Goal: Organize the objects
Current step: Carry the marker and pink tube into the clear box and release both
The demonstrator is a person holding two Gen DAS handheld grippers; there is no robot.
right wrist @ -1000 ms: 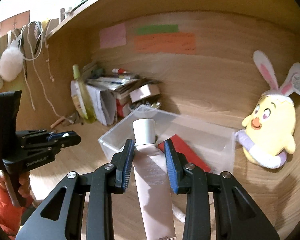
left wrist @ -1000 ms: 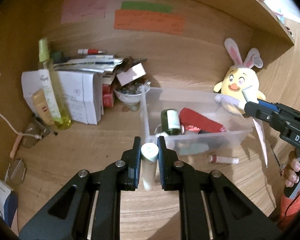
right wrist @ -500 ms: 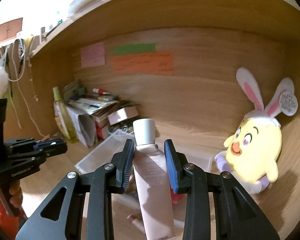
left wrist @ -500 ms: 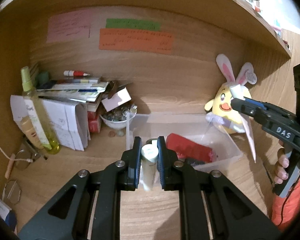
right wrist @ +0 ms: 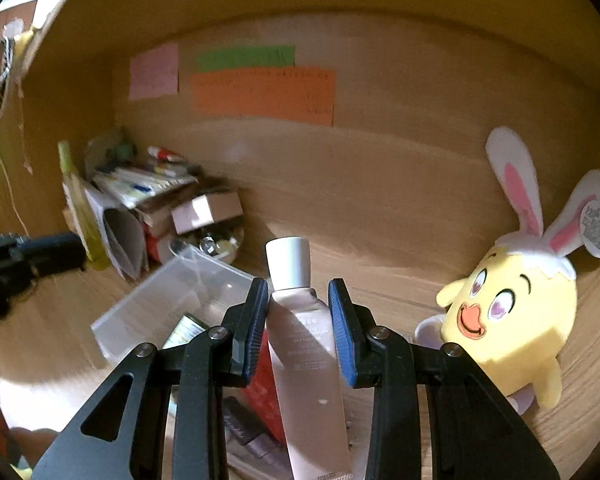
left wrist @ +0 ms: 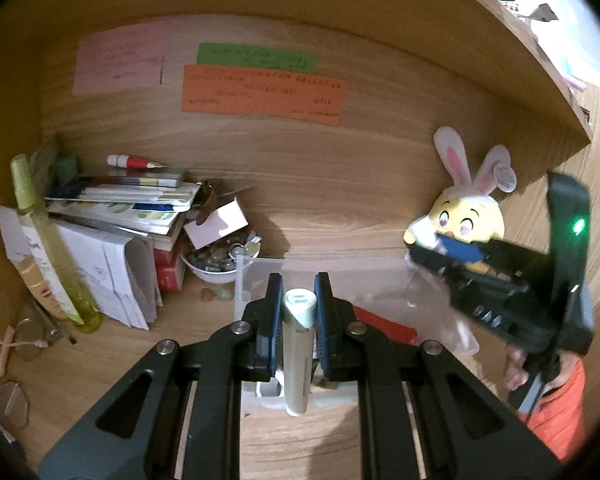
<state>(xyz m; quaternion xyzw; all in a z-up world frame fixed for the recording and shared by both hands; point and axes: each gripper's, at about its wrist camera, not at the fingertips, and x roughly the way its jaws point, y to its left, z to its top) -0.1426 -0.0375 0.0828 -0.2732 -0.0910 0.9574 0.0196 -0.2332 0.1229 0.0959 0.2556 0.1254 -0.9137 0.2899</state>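
My left gripper (left wrist: 296, 312) was pinching a slim pale tube (left wrist: 298, 344) with a mint cap, held upright over the near rim of the clear bin (left wrist: 256, 276). My right gripper (right wrist: 300, 320) was clamped on a pink squeeze tube (right wrist: 306, 360), white cap pointing away, above the bin's right end. The bin sat mid-desk near the back wall and already held a red pack (right wrist: 262, 392). Plush chick (right wrist: 512, 312) stood at the desk's right side, paper stack (left wrist: 120, 208) in the back-left corner.
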